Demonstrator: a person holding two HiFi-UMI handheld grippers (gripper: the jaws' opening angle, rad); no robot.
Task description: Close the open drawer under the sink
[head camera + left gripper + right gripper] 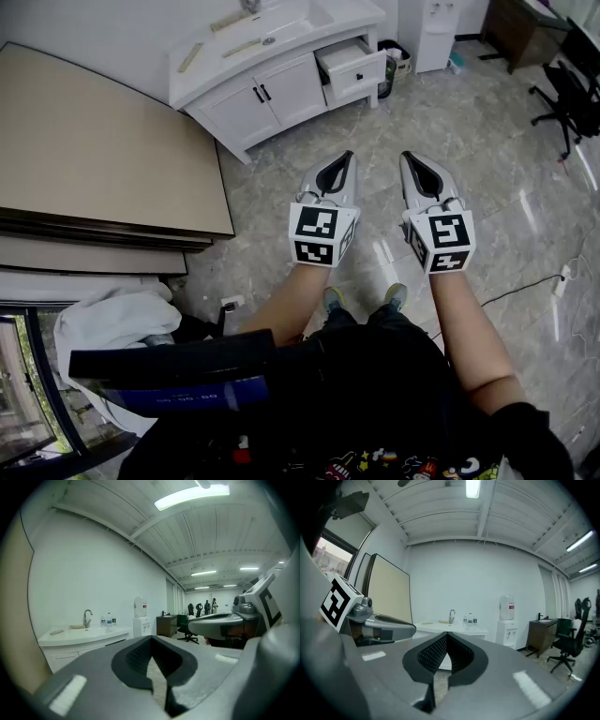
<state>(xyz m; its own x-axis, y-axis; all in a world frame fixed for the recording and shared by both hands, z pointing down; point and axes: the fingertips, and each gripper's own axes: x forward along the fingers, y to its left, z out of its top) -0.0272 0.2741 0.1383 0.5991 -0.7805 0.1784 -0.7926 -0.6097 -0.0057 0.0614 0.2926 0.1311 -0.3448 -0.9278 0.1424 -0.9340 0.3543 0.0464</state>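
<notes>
drawer [354, 66] sits pulled out at the right end of the white cabinet [225, 111] under the sink [286, 17], next to the two shut doors [281, 86], its front clear of the cabinet face. person stands well back on the tiled floor [272, 192], feet visible below the arms, so nothing touches the drawer yet. left tool [348, 156] and right tool [406, 156] are held out side by side, close to level and aimed roughly at the cabinet. both are clenched on nothing: each tool's own view shows the dark pads meeting at the tips with only floor and room behind them. closed tips suit the job as i read it, since a shut drawer needs a push on its front, not a grip on its handle. the right tool lines up nearer the drawer, so it looks the likelier one to push. the worktop [202, 58] carries a few small items and a faucet [87, 618], none in the way. tall panels [103, 141] lean at the left and a water dispenser [433, 28] stands just right of the cabinet, which leaves a clear walk-up between them. task judged as not begun; the approach comes first.
</notes>
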